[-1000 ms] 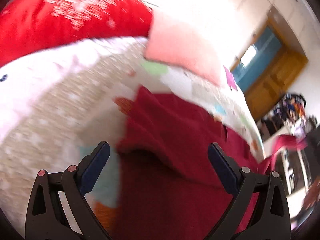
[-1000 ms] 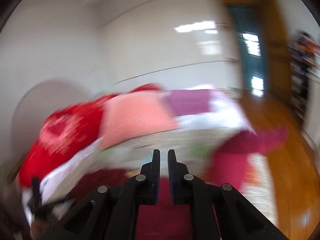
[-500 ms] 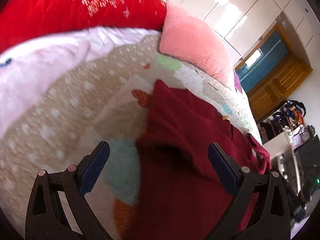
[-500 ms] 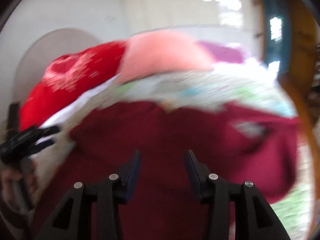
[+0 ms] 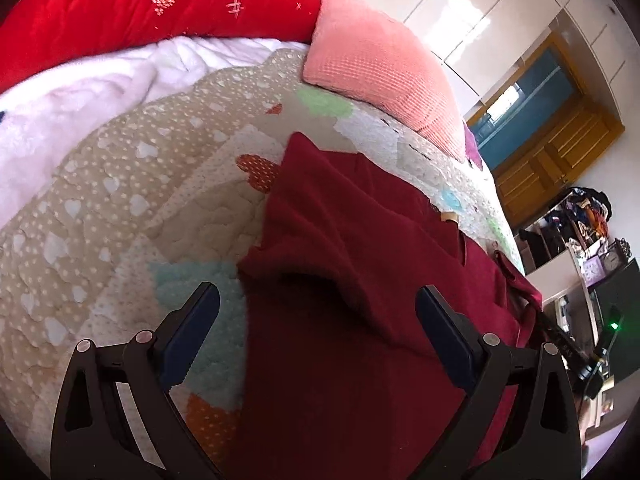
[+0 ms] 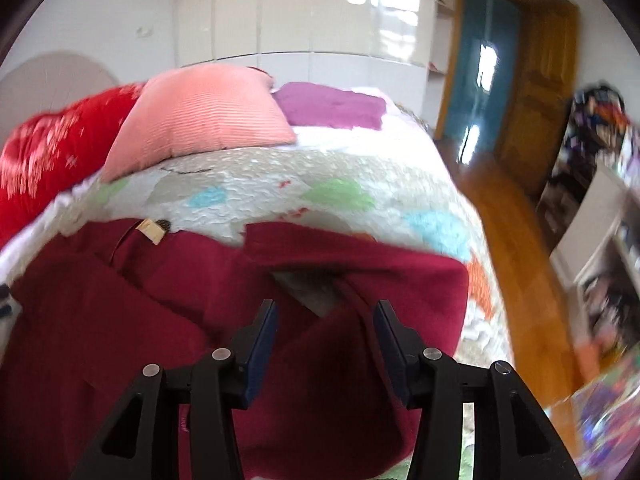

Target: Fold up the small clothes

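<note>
Dark red knit garment lies spread on bed's patchwork quilt, near its foot edge. Left gripper and right gripper both agape, empty. Mid-fold; next: pinch an edge.

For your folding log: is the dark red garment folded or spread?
Partly folded: the dark red garment lies on the quilt with its sleeve turned across.

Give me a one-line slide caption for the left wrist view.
Left gripper, jaws open, over a dark red garment lying on a patchwork quilt, pink pillow behind.
</note>
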Tool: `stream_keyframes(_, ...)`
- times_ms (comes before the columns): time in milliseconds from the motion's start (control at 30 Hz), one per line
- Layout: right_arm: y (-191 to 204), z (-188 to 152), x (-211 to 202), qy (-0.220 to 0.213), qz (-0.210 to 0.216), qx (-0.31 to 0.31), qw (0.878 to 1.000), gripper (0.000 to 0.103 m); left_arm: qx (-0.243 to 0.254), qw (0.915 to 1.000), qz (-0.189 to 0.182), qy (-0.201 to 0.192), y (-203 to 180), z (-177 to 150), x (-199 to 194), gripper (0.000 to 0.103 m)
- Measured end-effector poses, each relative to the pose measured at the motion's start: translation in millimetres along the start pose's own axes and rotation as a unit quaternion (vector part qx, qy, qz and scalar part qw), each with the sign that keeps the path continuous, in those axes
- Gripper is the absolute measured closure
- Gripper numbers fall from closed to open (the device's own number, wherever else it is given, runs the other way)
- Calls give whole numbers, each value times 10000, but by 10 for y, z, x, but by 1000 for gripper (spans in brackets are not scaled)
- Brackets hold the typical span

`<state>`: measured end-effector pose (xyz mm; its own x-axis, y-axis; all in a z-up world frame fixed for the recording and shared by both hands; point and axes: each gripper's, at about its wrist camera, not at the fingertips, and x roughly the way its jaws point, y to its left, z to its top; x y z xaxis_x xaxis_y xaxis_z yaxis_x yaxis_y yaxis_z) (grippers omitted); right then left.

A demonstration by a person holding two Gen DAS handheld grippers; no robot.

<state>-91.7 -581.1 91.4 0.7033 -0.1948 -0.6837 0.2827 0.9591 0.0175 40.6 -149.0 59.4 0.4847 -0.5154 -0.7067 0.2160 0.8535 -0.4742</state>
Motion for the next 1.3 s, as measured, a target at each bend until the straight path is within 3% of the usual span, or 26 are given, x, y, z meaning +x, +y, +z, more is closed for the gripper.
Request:
stream_keyframes(133, 77, 69, 194, 278, 68, -194, 9994, 55, 134, 9999, -19, 65, -94, -50, 43, 4)
stream_keyframes(200, 196, 179, 318, 374, 350, -273, 9983, 55, 159, 9998, 6, 88, -116, -56, 58, 4)
stream_keyframes(267, 330, 349, 603, 848, 804, -381, 9924, 55, 163, 9998, 36, 103, -131, -51, 68, 4)
stream_keyframes(333, 373, 544, 884, 1035, 620, -351, 9921, 55, 144, 9998, 43, 99, -140, -46, 61, 4)
stream_keyframes(433, 116, 944, 970, 403, 254, 340, 9983, 55, 176, 9998, 31, 51, -143, -39, 33, 4)
stream_keyframes(500, -186, 1077, 840, 66, 343, 1090, 9934, 54, 231, 9997, 49, 33, -141, -39, 42, 4)
stream_keyframes(567, -360, 1066, 676, 53, 533, 1350, 9894, 54, 213, 9998, 22, 40, -117, -43, 88, 4)
stream_keyframes(733, -123, 770, 479, 280, 316, 21, 9991, 54, 101, 9999, -2, 101, -97, -86, 172, 4)
stream_keyframes(800, 68, 676, 599, 380, 89, -546, 9977, 54, 147, 9998, 6, 114, -115, -89, 145, 4)
stream_keyframes(900, 204, 625, 1006, 610, -187, -779, 9949, 54, 162, 9998, 21, 113, -108, -75, 73, 4)
stream_keyframes(967, 181, 580, 1293, 929, -492, -816, 9911, 68, 218, 9997, 90, 1, -77, -47, -27, 4)
stream_keyframes(1000, 139, 575, 1308, 897, -447, -692, 9926, 71, 228, 9997, 117, -51, -57, -34, -63, 4)
stream_keyframes(1033, 70, 593, 1242, 751, -277, -442, 9958, 89, 220, 9996, 152, -125, -13, -10, -114, 4)
stream_keyframes(1067, 26, 604, 1171, 685, -122, -290, 9972, 97, 185, 9996, 164, -166, 27, 9, -145, 4)
stream_keyframes(1167, -77, 632, 760, 403, 318, 52, 9987, 97, -53, 9997, 110, -226, 190, 67, -217, 4)
stream_keyframes(1300, 89, 703, 43, -116, 1294, 266, 9912, 97, -342, 9986, 71, -399, 367, 129, -365, 4)
